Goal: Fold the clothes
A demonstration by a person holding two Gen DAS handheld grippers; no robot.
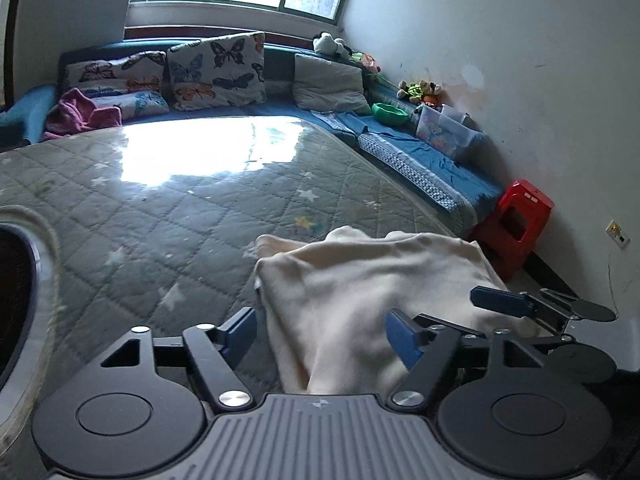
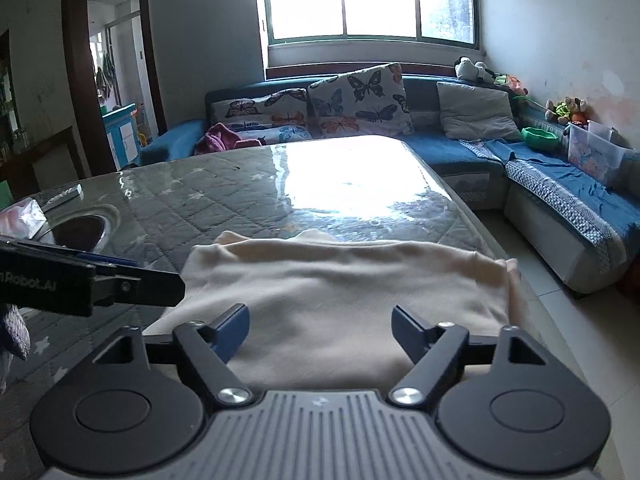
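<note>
While both tongs gape, the cream garment (image 2: 340, 292) lies between them.

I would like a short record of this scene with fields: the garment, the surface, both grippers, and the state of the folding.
garment: cream cloth, lying spread near the table's front edge, with wrinkles
surface: table with grey quilted star cover under a shiny clear sheet
left gripper: jaws open, cloth between them but not pinched
right gripper: jaws open over the cloth, holding nothing
background: blue sofa with butterfly cushions
folding state: cloth is released; whether it is finished, I cannot tell
</note>
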